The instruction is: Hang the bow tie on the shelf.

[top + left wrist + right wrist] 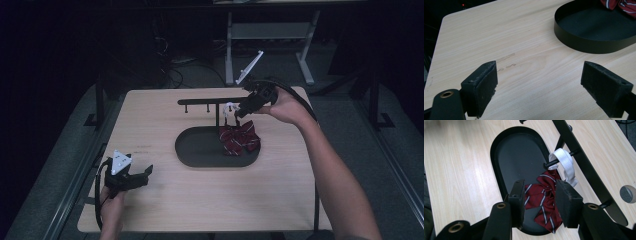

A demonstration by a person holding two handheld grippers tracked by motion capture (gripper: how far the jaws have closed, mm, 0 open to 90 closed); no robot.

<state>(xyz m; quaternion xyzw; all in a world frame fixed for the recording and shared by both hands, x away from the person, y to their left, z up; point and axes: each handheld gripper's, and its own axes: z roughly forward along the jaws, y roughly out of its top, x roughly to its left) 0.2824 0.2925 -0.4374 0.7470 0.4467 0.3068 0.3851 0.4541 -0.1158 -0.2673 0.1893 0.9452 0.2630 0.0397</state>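
So I've got one bow tie (544, 202), dark red with pale stripes, hanging by its white strap (565, 163) off a peg on the one black rack (212, 102). It dangles over the right end of the single black oval tray (200, 150). My right gripper (540, 202) sits just above the bow, jaws partly apart, pads either side of it but not pressing. My left gripper (539, 85) is parked low at the worktop's (200, 200) near left corner, jaws spread wide, holding nothing. The worktop is pale wood grain. The room's dark, with grey floor and a white frame behind.
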